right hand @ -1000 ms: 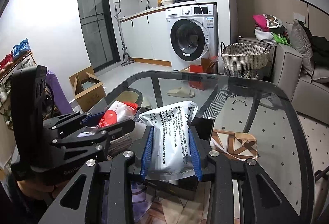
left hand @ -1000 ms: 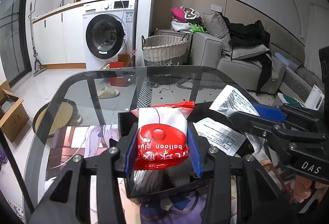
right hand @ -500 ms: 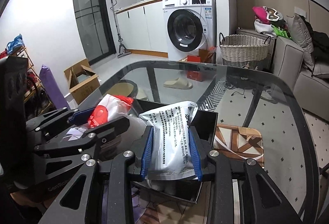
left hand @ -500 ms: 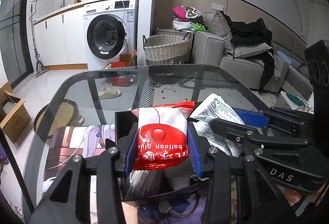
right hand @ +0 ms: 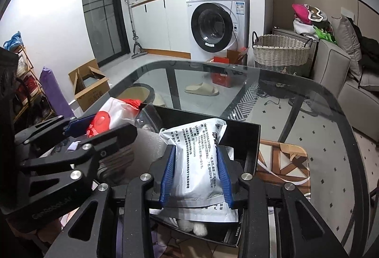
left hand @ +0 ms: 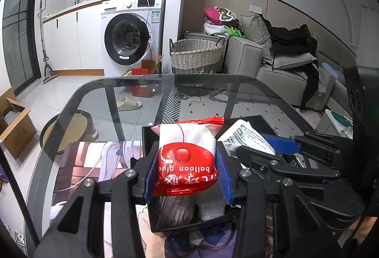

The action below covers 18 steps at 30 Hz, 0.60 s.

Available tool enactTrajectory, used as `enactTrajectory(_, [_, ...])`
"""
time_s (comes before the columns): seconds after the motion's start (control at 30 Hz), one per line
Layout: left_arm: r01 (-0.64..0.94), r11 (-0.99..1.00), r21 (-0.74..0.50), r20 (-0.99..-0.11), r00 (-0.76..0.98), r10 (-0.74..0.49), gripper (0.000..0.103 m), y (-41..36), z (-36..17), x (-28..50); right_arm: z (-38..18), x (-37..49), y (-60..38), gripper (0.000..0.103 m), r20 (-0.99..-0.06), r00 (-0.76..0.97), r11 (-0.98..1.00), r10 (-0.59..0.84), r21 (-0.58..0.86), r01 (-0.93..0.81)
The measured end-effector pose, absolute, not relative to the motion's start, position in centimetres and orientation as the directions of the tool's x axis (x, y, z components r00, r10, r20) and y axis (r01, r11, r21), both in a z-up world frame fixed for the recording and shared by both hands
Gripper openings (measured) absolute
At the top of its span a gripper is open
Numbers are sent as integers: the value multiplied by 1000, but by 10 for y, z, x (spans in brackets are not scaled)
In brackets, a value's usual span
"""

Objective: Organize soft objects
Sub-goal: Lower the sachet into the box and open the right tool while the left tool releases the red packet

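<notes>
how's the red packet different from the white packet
The red packet is red and white with a cherry picture; the white packet is covered in black print. The left gripper holds the first, the right gripper the second. Both hang over the black box.

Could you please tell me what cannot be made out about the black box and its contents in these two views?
- Left wrist view: the black box floor is hidden by the red packet and left gripper.
- Right wrist view: the white fluffy item is mostly covered by the white pouch.
- Pouch print: too small to read.
</notes>
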<state>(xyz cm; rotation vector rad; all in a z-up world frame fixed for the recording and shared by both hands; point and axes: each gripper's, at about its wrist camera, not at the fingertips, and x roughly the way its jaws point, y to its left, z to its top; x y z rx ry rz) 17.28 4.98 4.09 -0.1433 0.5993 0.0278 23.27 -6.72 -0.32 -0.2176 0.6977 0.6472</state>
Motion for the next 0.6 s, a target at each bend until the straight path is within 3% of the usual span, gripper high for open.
enactTrajectory(0.33, [-67, 989, -131, -554, 832, -17, 43, 50, 45, 170, 1, 229, -77, 56, -637, 609, 800, 472, 19, -600])
enactTrajectory(0.4, [-66, 989, -132, -549, 835, -18, 43, 50, 46, 168, 5, 226, -82, 63, -626, 621, 802, 472, 13, -597])
enactTrajectory(0.47, [-63, 989, -131, -549, 836, -20, 43, 48, 46, 167, 9, 222, -88, 78, -615, 628, 803, 477, 14, -596])
enactTrajectory(0.6, [-50, 991, -124, -549, 835, -26, 43, 44, 47, 168, 13, 215, -103, 86, -603, 636, 806, 482, 20, -592])
